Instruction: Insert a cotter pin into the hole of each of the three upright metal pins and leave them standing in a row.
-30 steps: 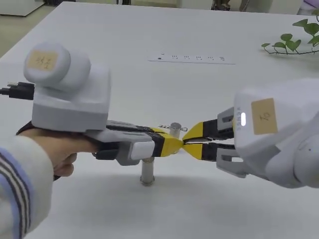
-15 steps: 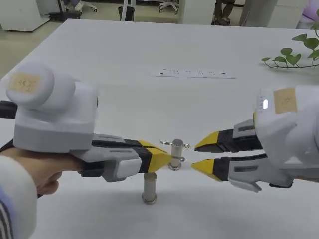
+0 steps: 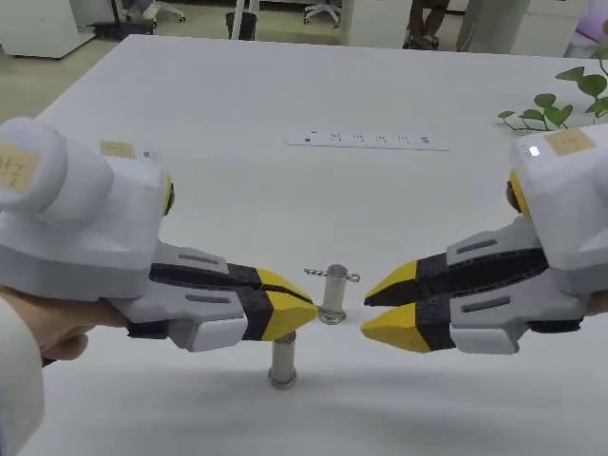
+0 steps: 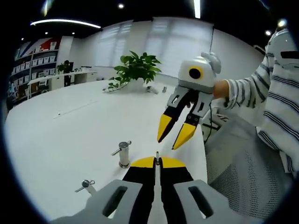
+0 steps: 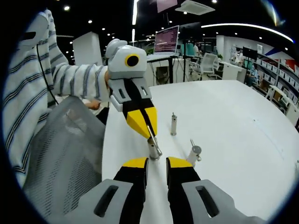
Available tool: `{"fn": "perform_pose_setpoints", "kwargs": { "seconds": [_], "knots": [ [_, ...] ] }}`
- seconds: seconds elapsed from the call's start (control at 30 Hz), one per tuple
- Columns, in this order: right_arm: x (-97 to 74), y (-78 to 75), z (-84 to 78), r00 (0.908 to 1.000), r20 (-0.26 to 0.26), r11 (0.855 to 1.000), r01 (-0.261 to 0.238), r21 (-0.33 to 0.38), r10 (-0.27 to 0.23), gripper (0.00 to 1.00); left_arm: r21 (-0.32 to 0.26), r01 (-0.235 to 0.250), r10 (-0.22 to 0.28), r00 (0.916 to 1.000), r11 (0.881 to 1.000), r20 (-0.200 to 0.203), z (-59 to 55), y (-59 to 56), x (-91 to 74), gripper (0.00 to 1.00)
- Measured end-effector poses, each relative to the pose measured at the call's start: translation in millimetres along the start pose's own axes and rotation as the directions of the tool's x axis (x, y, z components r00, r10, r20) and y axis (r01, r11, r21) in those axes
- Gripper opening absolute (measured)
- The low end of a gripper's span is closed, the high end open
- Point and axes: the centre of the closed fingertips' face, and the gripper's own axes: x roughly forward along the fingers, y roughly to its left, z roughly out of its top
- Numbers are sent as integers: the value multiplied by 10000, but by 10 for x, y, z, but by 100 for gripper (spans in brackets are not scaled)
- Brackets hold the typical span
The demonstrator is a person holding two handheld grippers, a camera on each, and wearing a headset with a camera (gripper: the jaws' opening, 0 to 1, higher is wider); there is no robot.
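Observation:
An upright metal pin point(image 3: 334, 288) stands on the white table point(image 3: 237, 190) with a cotter pin point(image 3: 350, 276) through its top; the same pin point(image 4: 124, 154) point(image 5: 194, 154) shows in both gripper views. A nearer pin point(image 3: 282, 357) point(image 5: 153, 149) stands just below the left gripper point(image 3: 306, 311) point(image 4: 157, 160) point(image 5: 149, 131), which is shut, with a thin cotter pin sliver point(image 4: 157, 154) poking from its tips. A third pin point(image 4: 87, 185) point(image 5: 174, 124) also carries a cotter pin. The right gripper point(image 3: 366, 315) point(image 5: 157, 163) point(image 4: 174, 138) is open and holds nothing, just right of the pins.
A flat white strip point(image 3: 369, 140) lies farther back on the table. A green plant point(image 3: 568, 74) sits at the far right edge. A grey mesh chair point(image 5: 70, 154) and a striped sleeve point(image 4: 280, 93) are beside the table.
One second ago the two grippers' tips met beside the far pin's top. They have drawn apart to either side, and the right gripper's jaws have opened.

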Motion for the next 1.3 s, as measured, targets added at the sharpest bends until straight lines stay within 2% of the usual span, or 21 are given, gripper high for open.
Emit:
{"fn": "perform_pose_setpoints", "kwargs": {
  "seconds": [0.07, 0.17, 0.27, 0.37, 0.53, 0.7, 0.87, 1.17, 1.3],
  "knots": [
    [15, 30, 22, 9998, 103, 9997, -187, 155, 185, 17, 454, 160, -158, 9999, 9988, -52, -5, -31, -2, 0],
    [34, 67, 48, 9990, 186, 9988, -421, 240, 416, 16, 727, 287, -282, 9996, 9969, -90, -11, -49, -1, 0],
    [77, 95, 40, 9986, 35, 9986, -520, 102, 520, 16, 1043, 458, -462, 9989, 9935, 21, -8, -73, 6, 0],
    [107, 111, 7, 9982, -142, 9983, -584, -80, 583, 16, 1574, 657, -636, 9978, 9853, -187, -40, -99, 13, 0],
    [141, 185, -23, 9955, -249, 9956, -916, -185, 911, 14, 1853, 913, -924, 9957, 9784, -25, -16, -163, 9, 0],
    [167, 230, -82, 9929, -453, 9928, -1117, -432, 1098, 11, 1875, 1228, -1264, 9920, 9745, 68, 14, -234, 5, 0],
    [168, 259, -110, 9910, -557, 9902, -1252, -615, 1218, 8, 1957, 1301, -1339, 9910, 9720, 63, 11, -258, 2, 0],
    [159, 291, -141, 9880, -703, 9874, -1423, -695, 1374, 5, 2152, 1491, -1445, 9888, 9651, -368, -88, -288, 11, 0],
    [159, 324, -147, 9855, -757, 9851, -1572, -700, 1518, 5, 2343, 1603, -1427, 9856, 9589, -905, -193, -288, 22, 0]
  ]
}}
